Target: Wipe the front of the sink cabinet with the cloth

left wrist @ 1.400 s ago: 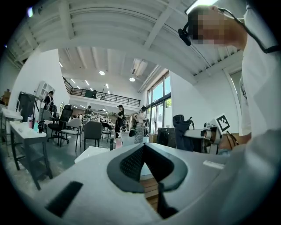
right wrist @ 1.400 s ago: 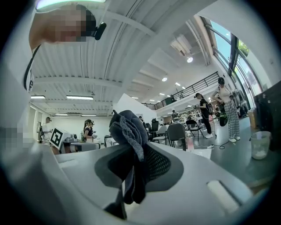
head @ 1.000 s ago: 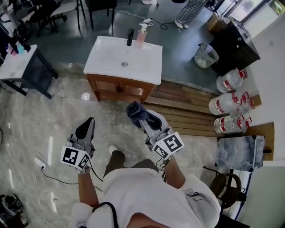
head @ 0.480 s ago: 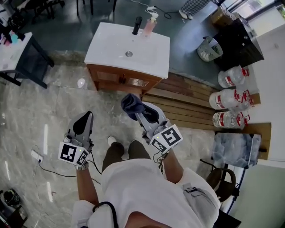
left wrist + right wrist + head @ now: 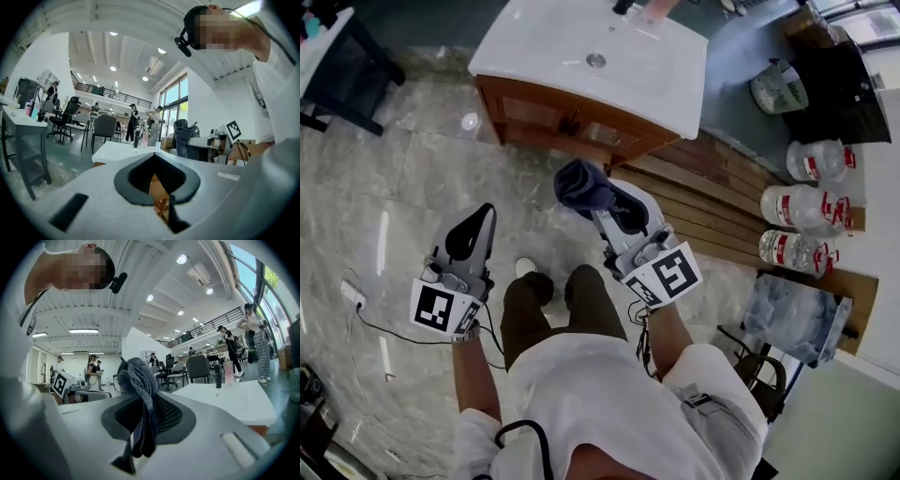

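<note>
The sink cabinet has a white basin top (image 5: 581, 52) and a brown wooden front (image 5: 567, 122); it stands at the top of the head view. My right gripper (image 5: 592, 199) is shut on a bunched dark blue cloth (image 5: 578, 186), held a short way in front of the cabinet and apart from it. In the right gripper view the cloth (image 5: 140, 380) hangs between the jaws, with the basin top (image 5: 229, 401) beyond. My left gripper (image 5: 473, 232) is lower left, shut with nothing in it. The left gripper view shows the wooden front (image 5: 157, 187) past its jaws.
Wooden slat decking (image 5: 712, 202) lies right of the cabinet, with large water bottles (image 5: 802, 206) and a wire basket (image 5: 778, 89) beyond. A dark table (image 5: 342, 52) stands at the left. A cable (image 5: 366, 314) runs over the marble floor. People and chairs (image 5: 101, 129) are farther off.
The person has stepped toward the cabinet, which now sits nearer and larger at the top of the view. Both grippers came forward with it; the cloth stays in the right one.
</note>
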`<control>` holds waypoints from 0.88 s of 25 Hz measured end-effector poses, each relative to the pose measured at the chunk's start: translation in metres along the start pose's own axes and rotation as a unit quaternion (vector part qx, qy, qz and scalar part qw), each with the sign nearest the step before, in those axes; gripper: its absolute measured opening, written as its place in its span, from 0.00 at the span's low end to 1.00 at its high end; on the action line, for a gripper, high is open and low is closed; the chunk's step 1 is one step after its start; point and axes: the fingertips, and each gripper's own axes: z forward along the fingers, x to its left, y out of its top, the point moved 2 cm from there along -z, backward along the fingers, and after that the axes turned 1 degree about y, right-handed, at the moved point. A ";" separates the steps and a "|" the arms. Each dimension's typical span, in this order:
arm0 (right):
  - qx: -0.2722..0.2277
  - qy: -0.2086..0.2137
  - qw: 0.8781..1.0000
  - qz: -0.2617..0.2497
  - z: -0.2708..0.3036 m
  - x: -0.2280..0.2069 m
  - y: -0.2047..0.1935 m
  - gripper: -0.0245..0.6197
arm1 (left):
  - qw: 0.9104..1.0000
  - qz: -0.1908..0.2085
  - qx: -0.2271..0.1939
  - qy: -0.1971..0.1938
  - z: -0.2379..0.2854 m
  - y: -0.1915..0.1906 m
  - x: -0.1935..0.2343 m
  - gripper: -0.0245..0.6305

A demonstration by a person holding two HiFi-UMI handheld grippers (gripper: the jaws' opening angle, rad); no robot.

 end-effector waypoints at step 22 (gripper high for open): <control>-0.049 0.022 0.998 -0.017 0.077 -0.089 -0.355 0.14 | 0.996 0.073 -0.041 0.029 0.090 -0.334 0.090 0.04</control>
